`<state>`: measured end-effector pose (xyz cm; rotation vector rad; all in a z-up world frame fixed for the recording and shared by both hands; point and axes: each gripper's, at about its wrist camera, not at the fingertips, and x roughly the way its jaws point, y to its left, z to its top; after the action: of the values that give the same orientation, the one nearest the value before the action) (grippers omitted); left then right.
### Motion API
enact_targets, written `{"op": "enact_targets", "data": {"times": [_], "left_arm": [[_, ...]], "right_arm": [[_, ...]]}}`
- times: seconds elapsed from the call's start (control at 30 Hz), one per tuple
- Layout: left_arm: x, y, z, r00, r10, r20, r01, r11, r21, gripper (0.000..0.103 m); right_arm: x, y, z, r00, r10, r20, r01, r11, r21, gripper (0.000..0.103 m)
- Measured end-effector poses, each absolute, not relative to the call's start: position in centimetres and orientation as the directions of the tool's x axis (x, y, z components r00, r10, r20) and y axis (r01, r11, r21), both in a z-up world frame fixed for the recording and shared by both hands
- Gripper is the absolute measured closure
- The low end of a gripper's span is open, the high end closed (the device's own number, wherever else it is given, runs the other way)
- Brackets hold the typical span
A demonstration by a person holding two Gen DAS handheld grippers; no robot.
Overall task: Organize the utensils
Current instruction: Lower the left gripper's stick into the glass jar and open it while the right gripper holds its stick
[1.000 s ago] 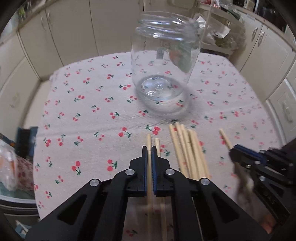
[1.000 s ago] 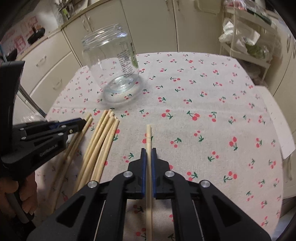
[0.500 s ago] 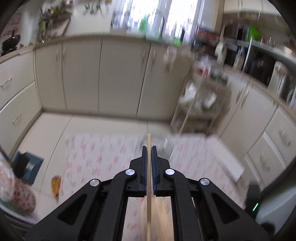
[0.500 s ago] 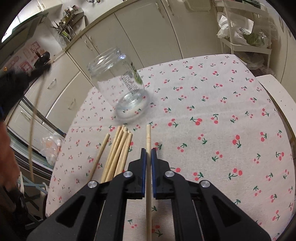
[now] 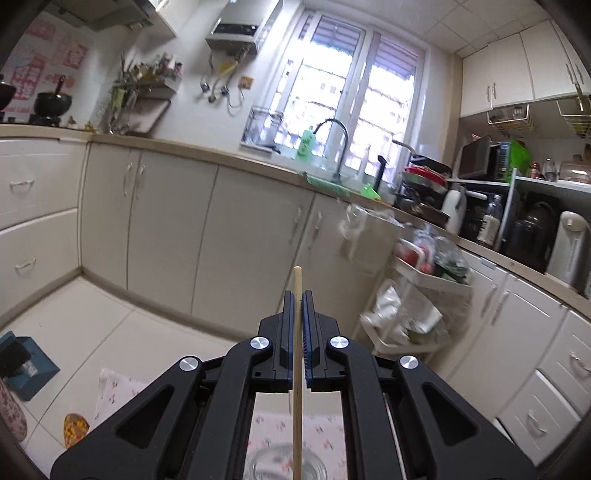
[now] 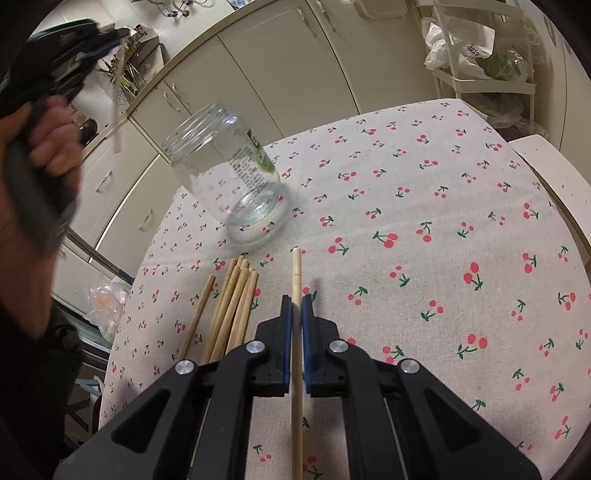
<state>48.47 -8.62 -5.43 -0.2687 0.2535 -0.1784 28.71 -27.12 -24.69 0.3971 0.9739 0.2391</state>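
Note:
My left gripper is shut on a wooden chopstick and points out across the kitchen, high over the table. The rim of the empty glass jar shows just below it. In the right wrist view that gripper is raised at the upper left in a person's hand, its chopstick blurred. My right gripper is shut on another chopstick just above the cherry-print tablecloth. The jar stands ahead of it. Several loose chopsticks lie to its left.
Cream cabinets and a counter with a sink run behind the table. A white trolley with bags stands at the right, also seen as a trolley past the table's far edge. A blue box sits on the floor.
My left gripper has lifted its chopstick off the table and swung up from pointing at the jar to pointing across the kitchen. The right gripper keeps its chopstick and has barely moved.

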Motion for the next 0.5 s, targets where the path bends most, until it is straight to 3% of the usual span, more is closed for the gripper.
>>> {"op": "enact_targets", "data": {"times": [0.27, 0.5], "left_arm": [[50.7, -11.0, -8.0, 0.968, -0.168, -0.187, 0.122, 0.964, -0.236, 0.099], [49.5, -12.2, -11.1, 0.955, -0.176, -0.239, 0.140, 0.977, -0.161, 0.099]], "right_arm": [[28.8, -27.3, -24.5, 0.563, 0.367, -0.741, -0.017, 0.901, 0.434, 0.097], [28.7, -27.9, -24.0, 0.595, 0.353, -0.722, -0.012, 0.902, 0.431, 0.097]]}}
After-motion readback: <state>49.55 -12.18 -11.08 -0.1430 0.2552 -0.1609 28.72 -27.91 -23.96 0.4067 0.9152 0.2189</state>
